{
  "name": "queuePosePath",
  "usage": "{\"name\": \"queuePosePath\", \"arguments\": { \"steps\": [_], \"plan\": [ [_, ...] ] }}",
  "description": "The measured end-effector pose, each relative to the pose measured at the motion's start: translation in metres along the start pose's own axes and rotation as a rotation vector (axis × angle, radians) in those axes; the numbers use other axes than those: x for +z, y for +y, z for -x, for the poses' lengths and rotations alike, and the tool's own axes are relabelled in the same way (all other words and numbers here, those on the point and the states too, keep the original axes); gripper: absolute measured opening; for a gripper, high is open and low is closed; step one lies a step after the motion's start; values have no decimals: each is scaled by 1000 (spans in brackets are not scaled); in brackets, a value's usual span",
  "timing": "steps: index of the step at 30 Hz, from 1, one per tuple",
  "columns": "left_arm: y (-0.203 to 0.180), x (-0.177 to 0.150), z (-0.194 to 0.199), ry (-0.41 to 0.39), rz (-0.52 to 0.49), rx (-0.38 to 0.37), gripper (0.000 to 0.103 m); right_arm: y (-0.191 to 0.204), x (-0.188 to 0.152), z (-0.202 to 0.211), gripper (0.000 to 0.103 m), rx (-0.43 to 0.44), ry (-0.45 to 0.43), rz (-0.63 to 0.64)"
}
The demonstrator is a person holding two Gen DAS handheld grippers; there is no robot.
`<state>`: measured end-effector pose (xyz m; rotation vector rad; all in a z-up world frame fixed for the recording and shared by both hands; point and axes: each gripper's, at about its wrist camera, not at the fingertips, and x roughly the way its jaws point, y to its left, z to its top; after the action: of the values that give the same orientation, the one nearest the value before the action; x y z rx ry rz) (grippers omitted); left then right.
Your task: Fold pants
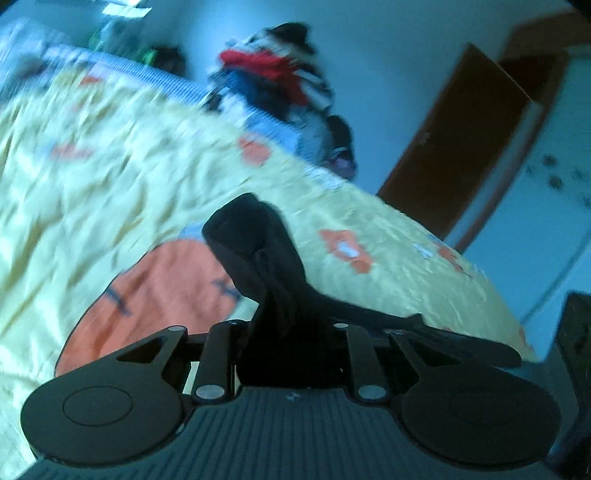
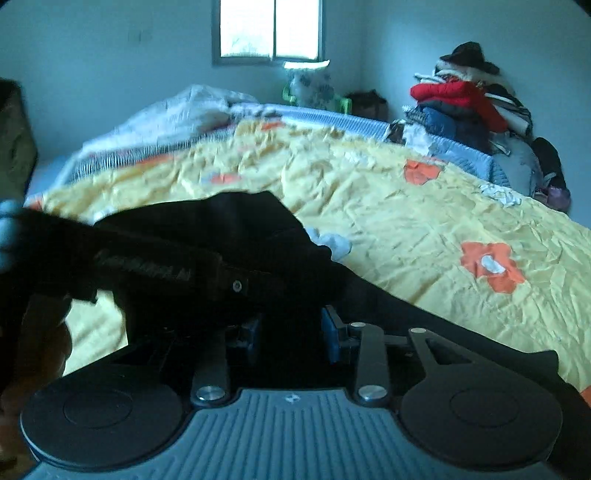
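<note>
The black pants (image 1: pixel 258 251) rise in a bunched fold out of my left gripper (image 1: pixel 291 332), which is shut on them; the cloth hides its fingertips. A strip of the pants trails right along the edge of the bed. In the right wrist view the pants (image 2: pixel 236 221) drape across the front of my right gripper (image 2: pixel 291 332). Its blue pads (image 2: pixel 331 332) press on dark cloth that fills the gap between them. A black bar with lettering (image 2: pixel 147 267), seemingly part of the other gripper, crosses the pants at the left, with a hand (image 2: pixel 44 332) below it.
The bed carries a crumpled yellow quilt (image 2: pixel 406 221) with orange flowers. White bedding (image 2: pixel 184 110) lies at its far end. A pile of clothes (image 2: pixel 465 99) is stacked in the far right corner. A brown door (image 1: pixel 461 140) stands beyond the bed. A window (image 2: pixel 271 29) is in the far wall.
</note>
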<state>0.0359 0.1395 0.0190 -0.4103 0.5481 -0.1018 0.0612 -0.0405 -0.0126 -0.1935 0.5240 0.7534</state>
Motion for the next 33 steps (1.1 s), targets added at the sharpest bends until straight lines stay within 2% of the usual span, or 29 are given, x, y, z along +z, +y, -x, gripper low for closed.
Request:
{"name": "queuePosePath", "arguments": {
  "steps": [6,9,15,25,33],
  "plan": [
    [-62,1,11,-55,-137,-70,22,-38,-6,53,34,53,-133,-162],
    [-96,-2,10,-65,-204,-103,23,-55,-16,83,34,42,-186,-213],
    [-163,-22,0,-64,-355,-182,27,-94,-44,139,26,12,-264,-313],
    [-249,-65,-42,-3,-500,-290,33,-147,-94,203,26,-132,-286,-387],
    [-282,-96,-71,57,-504,-341,33,-180,-128,218,26,-203,-250,-473]
  ]
}}
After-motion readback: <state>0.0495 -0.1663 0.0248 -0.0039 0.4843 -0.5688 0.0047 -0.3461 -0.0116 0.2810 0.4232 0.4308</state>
